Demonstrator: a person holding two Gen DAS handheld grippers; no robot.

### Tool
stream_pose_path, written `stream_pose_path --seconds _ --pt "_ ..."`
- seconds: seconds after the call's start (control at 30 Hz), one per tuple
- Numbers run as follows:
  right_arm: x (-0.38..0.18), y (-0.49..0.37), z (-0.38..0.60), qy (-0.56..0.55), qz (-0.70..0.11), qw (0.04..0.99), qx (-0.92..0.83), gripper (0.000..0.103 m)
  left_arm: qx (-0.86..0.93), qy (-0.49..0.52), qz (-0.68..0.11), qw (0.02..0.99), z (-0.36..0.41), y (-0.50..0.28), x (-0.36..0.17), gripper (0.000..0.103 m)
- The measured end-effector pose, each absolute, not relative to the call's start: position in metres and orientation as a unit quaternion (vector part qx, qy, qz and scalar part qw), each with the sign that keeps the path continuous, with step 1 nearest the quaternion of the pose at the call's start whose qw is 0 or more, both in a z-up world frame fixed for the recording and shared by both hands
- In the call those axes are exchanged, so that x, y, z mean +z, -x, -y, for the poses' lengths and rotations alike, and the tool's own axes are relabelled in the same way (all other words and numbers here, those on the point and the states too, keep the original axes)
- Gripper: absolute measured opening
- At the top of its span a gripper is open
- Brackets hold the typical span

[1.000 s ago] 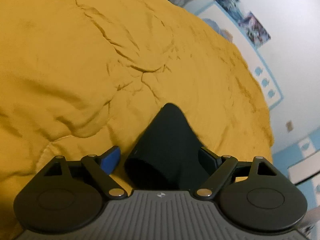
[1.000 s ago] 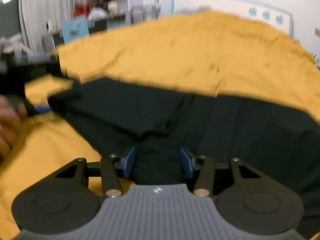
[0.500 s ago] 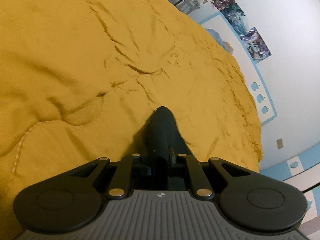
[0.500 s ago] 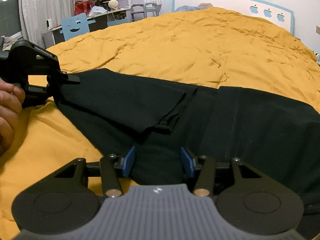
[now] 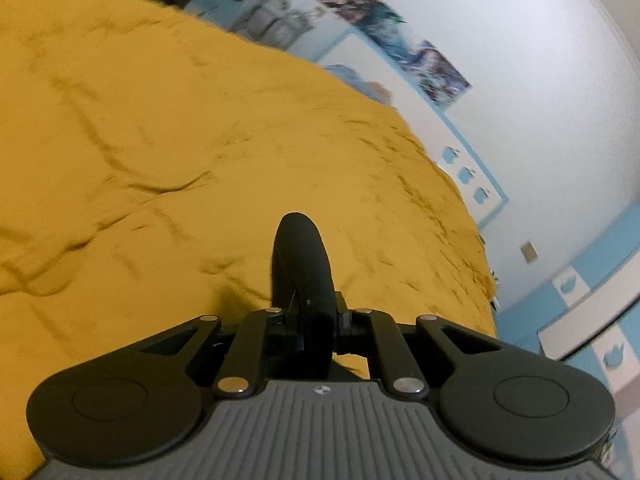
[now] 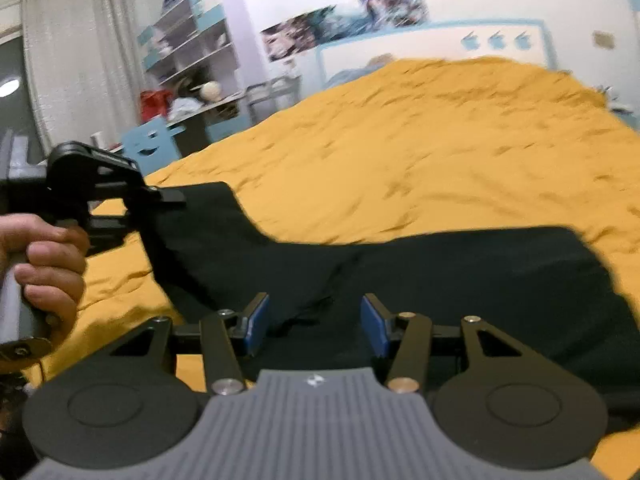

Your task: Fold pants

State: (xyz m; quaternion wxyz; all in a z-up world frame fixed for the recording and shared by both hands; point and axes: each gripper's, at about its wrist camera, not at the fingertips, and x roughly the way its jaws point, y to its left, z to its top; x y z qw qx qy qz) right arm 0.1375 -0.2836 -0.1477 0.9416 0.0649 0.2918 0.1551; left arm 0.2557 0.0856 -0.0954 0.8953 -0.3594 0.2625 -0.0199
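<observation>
Our left gripper has just closed its jaws on the pants and lifted a corner off the bed; the right gripper stands half-open over the cloth, so the fold begins.

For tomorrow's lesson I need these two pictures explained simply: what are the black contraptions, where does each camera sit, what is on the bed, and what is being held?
There is no robot here. A person holds a hand-operated two-finger gripper in each hand, with a wide-angle camera on each looking along its fingers. The left camera shows the left gripper pinched shut on a fold of the black pants. The right camera shows the right gripper, its blue pads set wide with pants fabric between them; whether they press on it I cannot tell. That view also shows the person's hand on the other gripper's handle. The pants lie spread over a yellow bedspread.
</observation>
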Motion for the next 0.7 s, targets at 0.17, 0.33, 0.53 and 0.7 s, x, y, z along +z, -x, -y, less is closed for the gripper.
stream_pose_path --seconds 0.17,0.33,0.53,0.7 --pt "-0.152 -0.137 0.317 -0.075 -0.328 0.938 0.088 0.048 -0.057 0.315 -0.251 0.913 -0.044 -0.257 -0.074 0.012" --pt "-0.158 -0.13 0.352 -0.096 -0.338 0.935 0.055 0.047 -0.082 0.285 -0.241 0.924 -0.008 -0.259 -0.061 0.012" --pt "-0.162 -0.12 0.384 -0.135 -0.329 0.934 0.041 0.047 -0.106 0.261 -0.248 0.927 0.033 -0.262 -0.057 0.012" --pt "-0.161 -0.112 0.401 -0.162 -0.308 0.937 0.036 0.047 -0.144 0.227 -0.258 0.928 0.071 -0.262 -0.054 0.012"
